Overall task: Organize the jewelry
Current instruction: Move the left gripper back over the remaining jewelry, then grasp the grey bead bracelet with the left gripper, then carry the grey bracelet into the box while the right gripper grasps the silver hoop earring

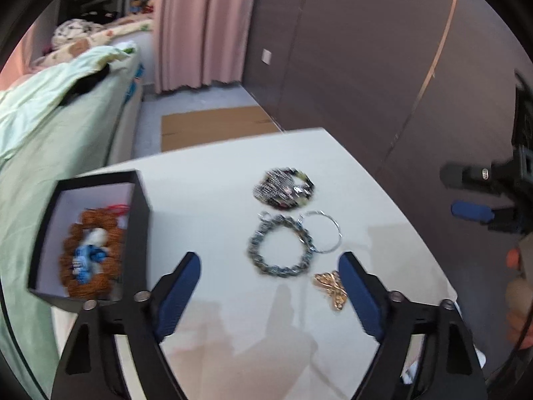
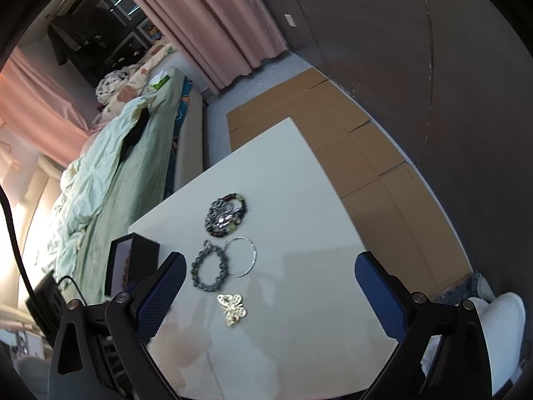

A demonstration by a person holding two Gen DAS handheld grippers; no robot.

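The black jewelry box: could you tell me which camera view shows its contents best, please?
The left wrist view: the black jewelry box faces the camera open, showing an orange-brown beaded bracelet around blue and white pieces. In the right wrist view the box stands mostly behind a gripper finger, with only a sliver of its inside showing.

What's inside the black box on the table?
In the black box lies an orange-brown beaded bracelet with blue and white pieces in its middle and a bit of red cord. The near wall hides the bottom edge, and blur hides details.
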